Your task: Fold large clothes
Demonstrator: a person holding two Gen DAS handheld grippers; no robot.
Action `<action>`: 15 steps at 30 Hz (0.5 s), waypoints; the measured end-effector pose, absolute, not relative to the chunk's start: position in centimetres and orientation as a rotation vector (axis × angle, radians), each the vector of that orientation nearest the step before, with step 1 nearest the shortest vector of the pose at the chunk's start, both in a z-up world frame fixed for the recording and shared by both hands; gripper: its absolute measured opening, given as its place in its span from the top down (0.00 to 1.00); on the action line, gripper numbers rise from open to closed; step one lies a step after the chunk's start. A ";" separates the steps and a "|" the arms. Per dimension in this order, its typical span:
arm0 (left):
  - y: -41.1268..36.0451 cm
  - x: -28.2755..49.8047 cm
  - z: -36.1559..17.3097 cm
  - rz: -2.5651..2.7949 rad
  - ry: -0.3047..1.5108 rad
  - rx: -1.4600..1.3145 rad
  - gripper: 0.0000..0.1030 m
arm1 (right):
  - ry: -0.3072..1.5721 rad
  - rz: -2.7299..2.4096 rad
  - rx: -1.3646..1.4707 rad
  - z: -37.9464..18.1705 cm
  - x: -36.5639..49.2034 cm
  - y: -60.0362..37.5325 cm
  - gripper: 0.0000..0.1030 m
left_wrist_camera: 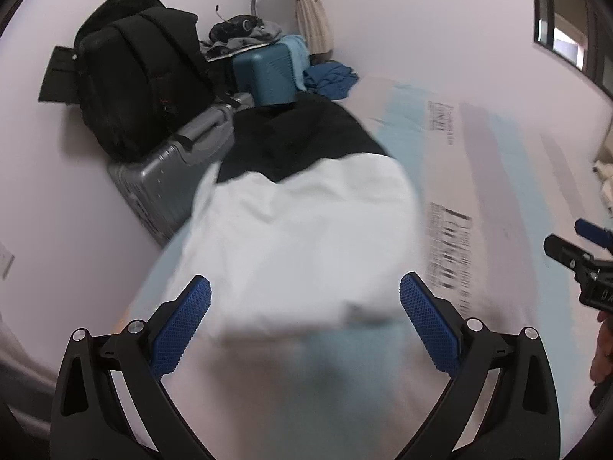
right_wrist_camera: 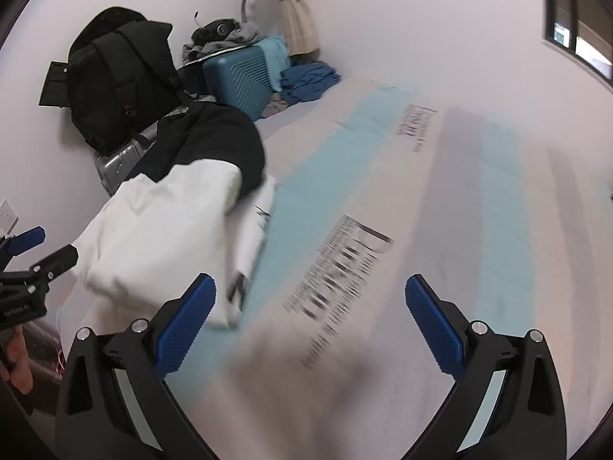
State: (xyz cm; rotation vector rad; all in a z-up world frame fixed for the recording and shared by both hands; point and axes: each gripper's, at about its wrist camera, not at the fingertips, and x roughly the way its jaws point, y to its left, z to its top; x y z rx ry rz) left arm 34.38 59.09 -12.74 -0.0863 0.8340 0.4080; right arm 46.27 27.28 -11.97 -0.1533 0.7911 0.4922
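Observation:
A folded white and black garment (left_wrist_camera: 299, 222) lies on the bed sheet (left_wrist_camera: 479, 191), white part nearest me, black part at the far end. My left gripper (left_wrist_camera: 305, 318) is open just above its near edge, holding nothing. In the right wrist view the garment (right_wrist_camera: 168, 230) lies to the left. My right gripper (right_wrist_camera: 310, 318) is open and empty over the printed sheet (right_wrist_camera: 440, 211), to the right of the garment. Each gripper shows at the edge of the other's view. Both views are motion-blurred.
A silver suitcase (left_wrist_camera: 168, 176) with a black backpack (left_wrist_camera: 138, 76) on it stands left of the bed by the wall. A teal case (left_wrist_camera: 268, 73), blue clothes (left_wrist_camera: 331, 78), a lamp and a tied curtain are at the bed's far end.

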 end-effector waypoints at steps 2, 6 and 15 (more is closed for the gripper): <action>56.1 32.3 -12.1 0.394 0.830 -0.109 0.06 | 0.777 0.481 -0.159 -11.1 44.2 24.6 0.07; 48.3 26.6 -11.7 0.389 0.831 -0.080 0.06 | 0.737 0.499 -0.183 -8.5 37.8 18.4 0.07; 33.1 10.1 -5.1 0.474 0.747 -0.137 0.06 | 0.698 0.557 -0.236 -3.3 20.4 9.3 0.07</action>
